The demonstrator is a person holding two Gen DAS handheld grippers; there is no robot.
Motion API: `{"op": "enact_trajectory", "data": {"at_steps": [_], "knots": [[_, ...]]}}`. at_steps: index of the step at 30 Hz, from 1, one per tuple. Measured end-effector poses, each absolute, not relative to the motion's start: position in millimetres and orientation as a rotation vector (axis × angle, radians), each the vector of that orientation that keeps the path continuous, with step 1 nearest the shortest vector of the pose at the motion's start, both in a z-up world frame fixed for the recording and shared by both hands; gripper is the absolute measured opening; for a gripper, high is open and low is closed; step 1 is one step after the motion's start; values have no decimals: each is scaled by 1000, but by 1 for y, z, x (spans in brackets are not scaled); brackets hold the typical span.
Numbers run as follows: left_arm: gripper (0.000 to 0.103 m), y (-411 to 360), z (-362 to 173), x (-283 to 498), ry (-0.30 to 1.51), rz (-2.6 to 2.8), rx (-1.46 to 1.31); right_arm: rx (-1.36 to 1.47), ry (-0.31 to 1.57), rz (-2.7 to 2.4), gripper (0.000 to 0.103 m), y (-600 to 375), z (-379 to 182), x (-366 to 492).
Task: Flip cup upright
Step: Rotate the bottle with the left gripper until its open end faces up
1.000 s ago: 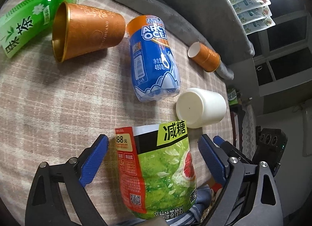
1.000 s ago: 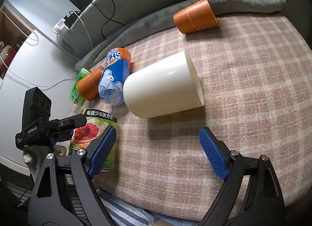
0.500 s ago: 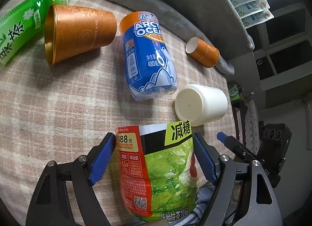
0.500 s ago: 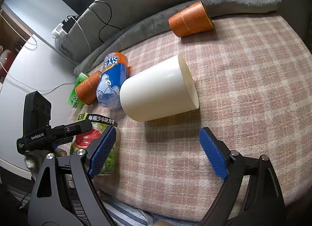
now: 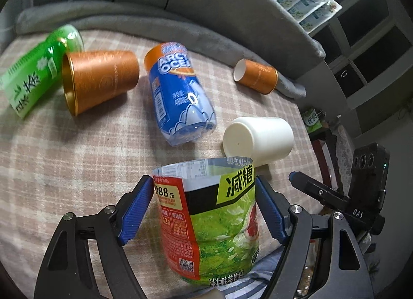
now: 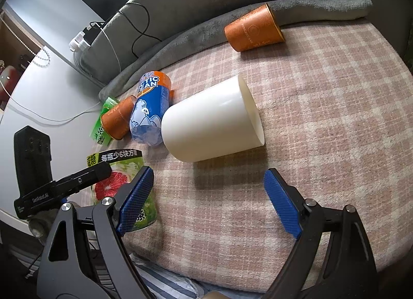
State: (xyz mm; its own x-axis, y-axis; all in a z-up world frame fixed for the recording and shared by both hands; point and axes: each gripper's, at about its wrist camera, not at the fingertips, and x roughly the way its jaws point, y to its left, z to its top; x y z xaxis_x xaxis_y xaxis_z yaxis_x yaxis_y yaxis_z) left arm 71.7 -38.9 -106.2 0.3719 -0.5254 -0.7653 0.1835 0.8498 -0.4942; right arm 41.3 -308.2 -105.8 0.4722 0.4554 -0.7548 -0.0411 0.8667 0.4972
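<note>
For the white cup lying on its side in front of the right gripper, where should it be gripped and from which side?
Judging from its pose, grip the white cup across its round wall near mid-length, coming from the near edge, where the right gripper hangs open. The cup lies on its side on the plaid cloth, mouth to the camera's right, so both curved flanks look free for the fingers.

Matt white cup [image 6: 211, 123] — woven plaid cloth [image 6: 322, 108]

Left gripper [image 5: 204, 208] clamps its blue pads on a green bottle [image 5: 216, 224]; right gripper [image 6: 209, 201] hovers, jaws spread wide.
</note>
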Motion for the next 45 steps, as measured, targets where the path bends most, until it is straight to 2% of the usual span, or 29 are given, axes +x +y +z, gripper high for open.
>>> {"op": "enact_trajectory", "data": {"at_steps": [26, 45], "knots": [[78, -70, -84, 43, 808, -352, -48, 438, 1001, 295, 90, -308, -99, 37], [79, -67, -83, 17, 797, -393, -26, 431, 972, 282, 90, -304, -95, 29]]}}
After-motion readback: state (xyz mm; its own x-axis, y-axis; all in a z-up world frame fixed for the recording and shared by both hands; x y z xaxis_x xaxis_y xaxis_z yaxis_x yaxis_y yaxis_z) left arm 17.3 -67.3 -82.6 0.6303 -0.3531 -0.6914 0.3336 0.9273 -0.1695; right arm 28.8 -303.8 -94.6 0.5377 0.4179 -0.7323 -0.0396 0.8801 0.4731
